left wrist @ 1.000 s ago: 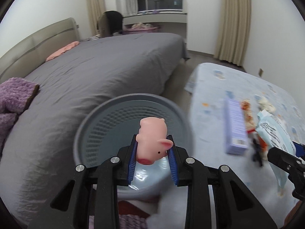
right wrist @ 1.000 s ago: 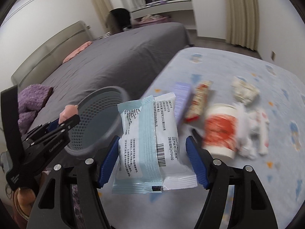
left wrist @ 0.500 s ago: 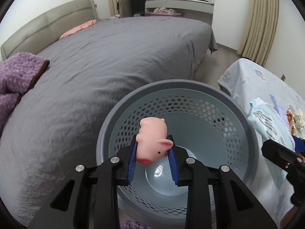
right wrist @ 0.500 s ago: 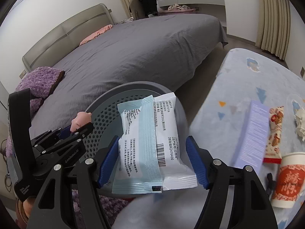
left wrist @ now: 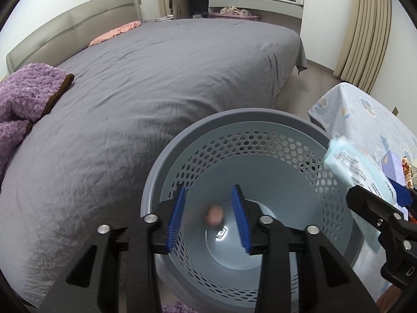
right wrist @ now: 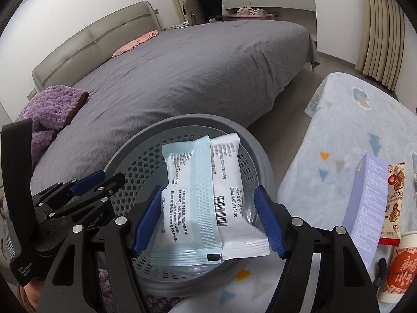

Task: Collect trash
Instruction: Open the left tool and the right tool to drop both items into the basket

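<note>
A grey perforated bin (left wrist: 260, 120) stands beside the bed; it also shows in the right wrist view (right wrist: 146, 161). My left gripper (left wrist: 209, 217) is open above the bin. A small pink pig toy (left wrist: 215, 215), blurred, is falling inside the bin below the fingers. My right gripper (right wrist: 208, 224) is open over the bin's right rim, with a white and pale blue packet (right wrist: 206, 198) between its fingers, tilting forward. The packet (left wrist: 357, 167) and right gripper also show at the right of the left wrist view.
A grey bed (left wrist: 156, 78) with a purple blanket (left wrist: 26, 96) lies behind the bin. A table with a light blue cloth (right wrist: 349, 135) at right holds a lilac box (right wrist: 367, 198), a snack wrapper (right wrist: 393, 200) and a red paper cup (right wrist: 398, 271).
My left gripper opened and let go of the pig toy, which drops into the bin. My right gripper widened and the packet tips forward over the bin.
</note>
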Demonstrator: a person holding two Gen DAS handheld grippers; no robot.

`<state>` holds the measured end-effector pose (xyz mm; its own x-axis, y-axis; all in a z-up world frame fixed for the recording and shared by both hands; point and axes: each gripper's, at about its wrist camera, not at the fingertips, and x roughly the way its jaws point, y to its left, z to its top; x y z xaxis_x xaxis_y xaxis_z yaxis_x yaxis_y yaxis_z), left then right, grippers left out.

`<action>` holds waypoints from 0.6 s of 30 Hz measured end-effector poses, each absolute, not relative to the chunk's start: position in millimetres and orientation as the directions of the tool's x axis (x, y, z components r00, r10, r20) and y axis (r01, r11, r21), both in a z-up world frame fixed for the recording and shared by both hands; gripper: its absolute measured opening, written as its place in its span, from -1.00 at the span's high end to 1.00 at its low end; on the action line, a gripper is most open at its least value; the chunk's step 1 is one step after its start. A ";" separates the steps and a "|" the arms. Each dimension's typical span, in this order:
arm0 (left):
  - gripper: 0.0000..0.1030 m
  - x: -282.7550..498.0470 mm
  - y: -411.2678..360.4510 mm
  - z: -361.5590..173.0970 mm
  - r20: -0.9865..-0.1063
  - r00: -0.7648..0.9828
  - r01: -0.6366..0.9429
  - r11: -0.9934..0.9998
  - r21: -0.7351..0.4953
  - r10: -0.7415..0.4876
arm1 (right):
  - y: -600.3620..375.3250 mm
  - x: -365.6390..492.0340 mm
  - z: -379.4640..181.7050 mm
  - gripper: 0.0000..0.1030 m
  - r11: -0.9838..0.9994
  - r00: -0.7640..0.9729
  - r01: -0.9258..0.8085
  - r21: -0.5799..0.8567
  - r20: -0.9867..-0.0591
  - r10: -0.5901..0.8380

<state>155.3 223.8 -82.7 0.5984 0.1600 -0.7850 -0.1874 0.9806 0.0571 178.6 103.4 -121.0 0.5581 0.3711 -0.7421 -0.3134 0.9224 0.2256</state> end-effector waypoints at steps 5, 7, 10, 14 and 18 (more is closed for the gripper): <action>-0.15 152.2 223.1 -78.3 -0.767 0.617 -0.193 0.979 0.068 0.175 | 102.1 176.7 -120.0 -0.36 0.927 0.568 -0.303 0.220 -0.740 0.361; -0.15 152.8 223.1 -78.9 -0.769 0.614 -0.194 0.978 0.071 0.178 | 101.8 176.8 -119.9 -0.36 0.928 0.568 -0.299 0.220 -0.741 0.359; -0.16 153.4 224.1 -80.2 -0.774 0.609 -0.197 0.978 0.067 0.175 | 101.4 176.7 -119.4 -0.36 0.929 0.569 -0.297 0.219 -0.741 0.357; -0.32 152.8 225.1 -80.2 -0.774 0.609 -0.200 0.978 0.059 0.171 | 100.3 175.9 -117.9 -0.36 0.930 0.574 -0.294 0.221 -0.737 0.357; -0.36 152.6 224.2 -81.3 -0.775 0.608 -0.197 0.979 0.061 0.170 | 97.7 174.2 -117.0 -0.36 0.932 0.578 -0.288 0.222 -0.735 0.354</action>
<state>152.6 224.2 -81.3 0.6084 0.1705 -0.7751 -0.1970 0.9785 0.0606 174.2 97.7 -117.0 0.5781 0.3540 -0.7352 -0.2880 0.9315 0.2220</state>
